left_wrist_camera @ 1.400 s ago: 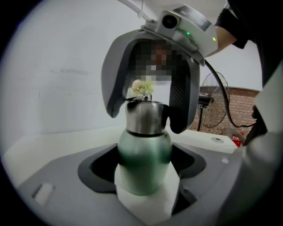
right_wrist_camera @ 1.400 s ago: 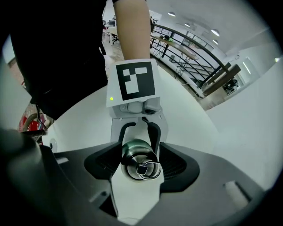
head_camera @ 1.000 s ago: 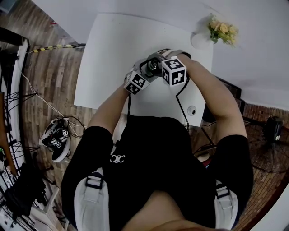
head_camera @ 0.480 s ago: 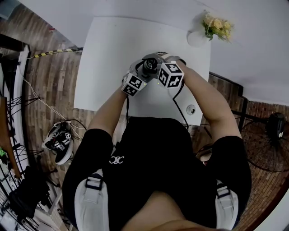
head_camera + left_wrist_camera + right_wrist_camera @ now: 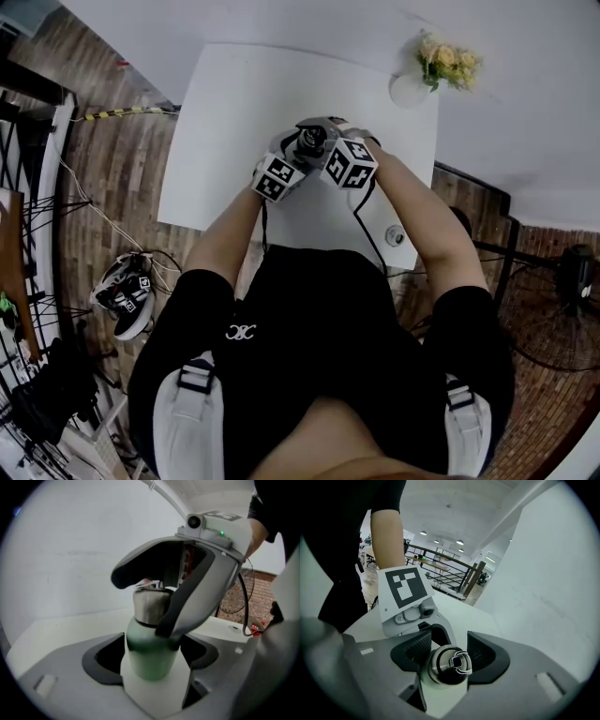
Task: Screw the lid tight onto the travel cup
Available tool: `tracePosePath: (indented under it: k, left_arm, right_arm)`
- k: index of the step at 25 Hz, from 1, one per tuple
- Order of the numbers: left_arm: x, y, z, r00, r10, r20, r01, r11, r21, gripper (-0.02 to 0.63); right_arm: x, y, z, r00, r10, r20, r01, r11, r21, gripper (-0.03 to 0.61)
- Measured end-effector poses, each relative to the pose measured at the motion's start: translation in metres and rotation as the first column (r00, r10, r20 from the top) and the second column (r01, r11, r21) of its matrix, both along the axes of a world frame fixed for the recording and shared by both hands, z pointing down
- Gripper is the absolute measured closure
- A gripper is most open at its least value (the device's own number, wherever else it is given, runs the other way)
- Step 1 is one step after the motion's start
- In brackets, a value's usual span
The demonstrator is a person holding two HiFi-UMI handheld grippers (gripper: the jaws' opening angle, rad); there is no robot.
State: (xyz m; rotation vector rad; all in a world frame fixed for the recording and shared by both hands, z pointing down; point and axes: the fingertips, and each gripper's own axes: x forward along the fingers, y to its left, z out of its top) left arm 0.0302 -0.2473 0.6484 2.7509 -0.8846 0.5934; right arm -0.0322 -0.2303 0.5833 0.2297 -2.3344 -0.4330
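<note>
The travel cup (image 5: 151, 651) has a pale green body and a steel lid (image 5: 146, 605) with a small ring loop on top (image 5: 459, 662). My left gripper (image 5: 151, 663) is shut on the green body and holds the cup upright above the white table (image 5: 234, 103). From above and the right, my right gripper (image 5: 449, 657) reaches down, its pads set against the lid on either side. Its jaws have just been closing, with the lid between them. In the head view both marker cubes crowd round the cup's lid (image 5: 310, 141).
A white vase of yellow flowers (image 5: 442, 66) stands at the table's far right corner. A small round fitting (image 5: 396, 234) sits near the table's near right edge, with a cable beside it. Shoes (image 5: 122, 295) lie on the wooden floor at the left, a fan (image 5: 562, 291) at the right.
The right gripper's marker cube has rolled and shifted slightly left round the lid. The left gripper and the cup stay where they were.
</note>
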Motion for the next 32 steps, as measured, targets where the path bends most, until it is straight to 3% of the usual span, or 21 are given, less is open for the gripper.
tracePosePath:
  k: [3,6,11,14,16,18,22,28,32]
  left_arm:
    - [-0.011,0.002,-0.006,0.999,-0.034,0.006,0.034,0.999,-0.005,0.196]
    - [-0.022,0.009,-0.018,0.998,-0.055,0.005,0.055,0.998,0.006,0.196]
    - [-0.037,0.016,-0.057,0.984,-0.146,-0.102,0.151,0.988,0.040,0.211]
    - [-0.044,0.027,-0.087,0.967,-0.207,-0.150,0.220,0.972,0.080,0.253]
    - [-0.050,0.031,-0.108,0.957,-0.245,-0.157,0.265,0.957,0.120,0.311]
    - [-0.058,0.030,-0.131,0.943,-0.287,-0.167,0.314,0.936,0.162,0.417]
    - [-0.078,0.024,-0.181,0.887,-0.395,-0.237,0.443,0.874,0.199,0.550]
    - [-0.102,0.021,-0.235,0.815,-0.520,-0.256,0.577,0.769,0.275,0.560]
    - [-0.109,0.021,-0.251,0.786,-0.563,-0.256,0.618,0.725,0.303,0.560]
  right_arm:
    - [0.005,-0.003,-0.022,0.987,0.084,0.140,-0.078,0.996,-0.051,0.336]
    - [0.017,-0.011,-0.061,0.924,0.214,0.315,-0.189,0.976,-0.110,0.337]
    - [0.052,-0.025,-0.116,0.734,0.399,0.550,-0.351,0.916,-0.195,0.339]
    - [0.074,-0.024,-0.140,0.627,0.467,0.624,-0.416,0.877,-0.239,0.386]
    - [0.088,-0.023,-0.157,0.546,0.506,0.668,-0.474,0.844,-0.251,0.457]
    - [0.101,-0.019,-0.175,0.477,0.520,0.709,-0.521,0.817,-0.248,0.575]
    - [0.127,-0.013,-0.203,0.380,0.520,0.765,-0.622,0.756,-0.205,0.575]
    - [0.168,-0.014,-0.224,0.265,0.550,0.792,-0.764,0.621,-0.177,0.576]
    - [0.178,-0.015,-0.216,0.235,0.577,0.782,-0.773,0.599,-0.210,0.575]
